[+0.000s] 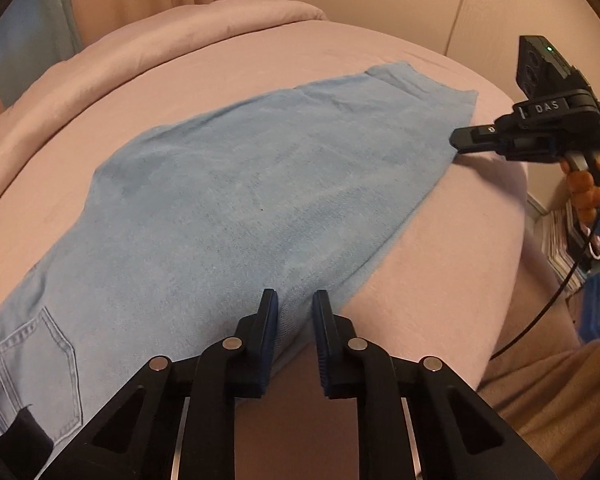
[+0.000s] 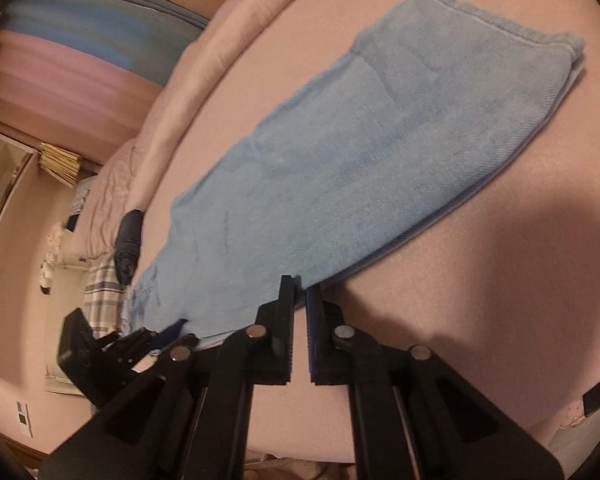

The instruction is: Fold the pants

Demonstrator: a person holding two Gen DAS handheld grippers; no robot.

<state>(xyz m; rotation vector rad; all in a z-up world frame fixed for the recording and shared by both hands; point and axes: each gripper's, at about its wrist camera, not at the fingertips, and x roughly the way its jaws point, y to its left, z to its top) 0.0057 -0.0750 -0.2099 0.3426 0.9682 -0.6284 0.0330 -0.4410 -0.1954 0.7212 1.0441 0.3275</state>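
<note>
The jeans [image 1: 236, 196] lie flat on the pink bed [image 1: 440, 280], folded lengthwise so one leg sits on the other. They run slantwise across the sheet. The hem end is the far end in both wrist views, and the pocket [image 1: 40, 364] end sits low at the left of the left wrist view.

The left gripper [image 1: 295, 300] is down at the near edge of the denim. Its fingers [image 1: 269, 320] are drawn close, and a ridge of blue cloth rises up between the pads, so it is pinching the jeans' long edge.

Over to the right gripper [image 2: 299, 284]. Its two fingers are nearly together, with only a thin slit between the pads, and the tips meet the jeans' edge right where the cloth ends on the sheet. From the left wrist view the same gripper [image 1: 458, 138] shows side-on, its tip touching the border of the denim near the hem end, and it looks clamped on that edge. A hand [image 1: 586, 196] with a blue cuff holds its handle, and a black cable hangs below it.

In the right wrist view, the left gripper [image 2: 172, 330] shows at the lower left, on the edge towards the pocket end. Both tools are on the same long edge, well apart. A dark bundle [image 2: 129, 240] lies on the bed just beyond the jeans. A shadow falls on the sheet to the right.
</note>
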